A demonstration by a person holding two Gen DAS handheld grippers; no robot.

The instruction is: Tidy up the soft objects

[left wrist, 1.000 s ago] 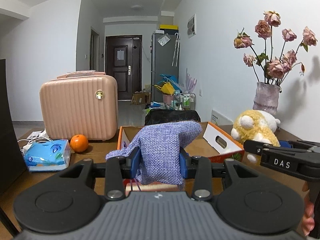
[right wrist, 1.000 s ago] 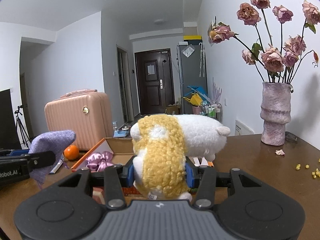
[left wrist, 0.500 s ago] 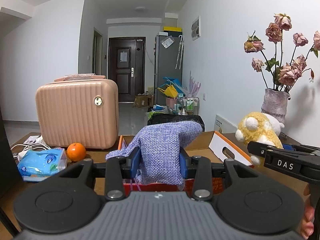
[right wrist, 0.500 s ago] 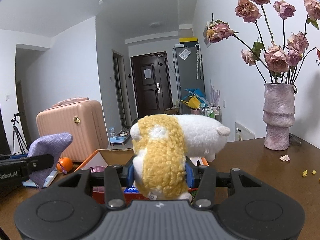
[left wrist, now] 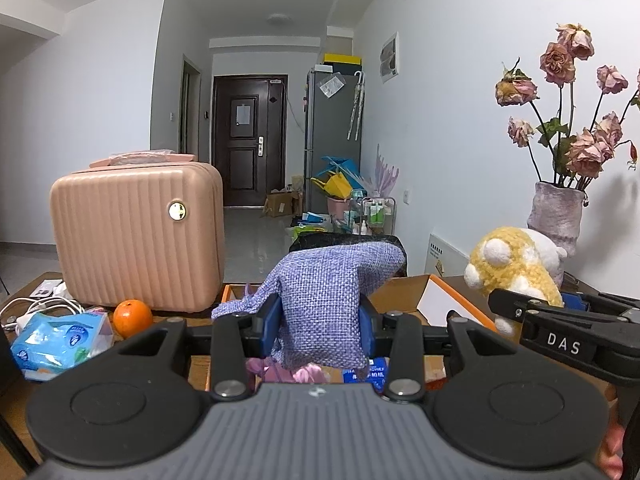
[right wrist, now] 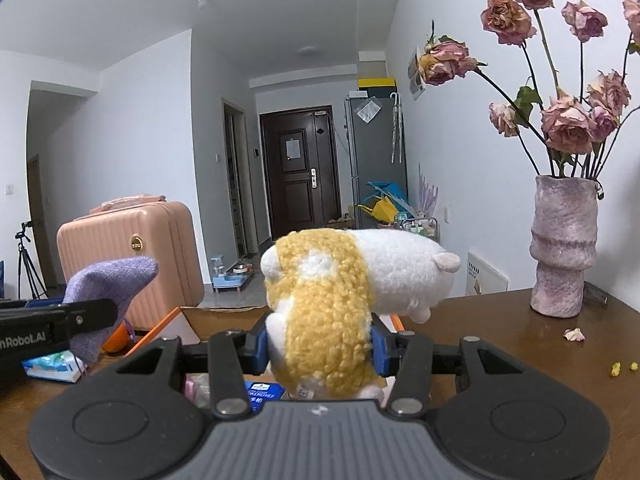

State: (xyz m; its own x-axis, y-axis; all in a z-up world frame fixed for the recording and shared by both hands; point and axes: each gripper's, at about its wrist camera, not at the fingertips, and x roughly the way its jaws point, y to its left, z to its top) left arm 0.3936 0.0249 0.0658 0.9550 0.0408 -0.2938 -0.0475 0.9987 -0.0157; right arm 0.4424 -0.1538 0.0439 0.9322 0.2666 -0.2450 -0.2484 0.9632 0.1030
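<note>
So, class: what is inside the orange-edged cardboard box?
Inside the cardboard box: a pink satin bow and a blue packet. The purple pouch and left gripper cover the rest.

You face a white-walled hallway ending in a dark door [left wrist: 249,141], a grey fridge [left wrist: 333,142] to its right. A round ceiling light [left wrist: 281,19] glows overhead. The pale tiled floor [left wrist: 256,244] reflects daylight beyond the brown wooden table [right wrist: 520,344].

My left claw [left wrist: 320,318] is clamped level on a purple pouch [left wrist: 326,300]. My right claw [right wrist: 320,346], alongside, squeezes a plush toy [right wrist: 340,292]; both seem raised, though height is unclear.
</note>
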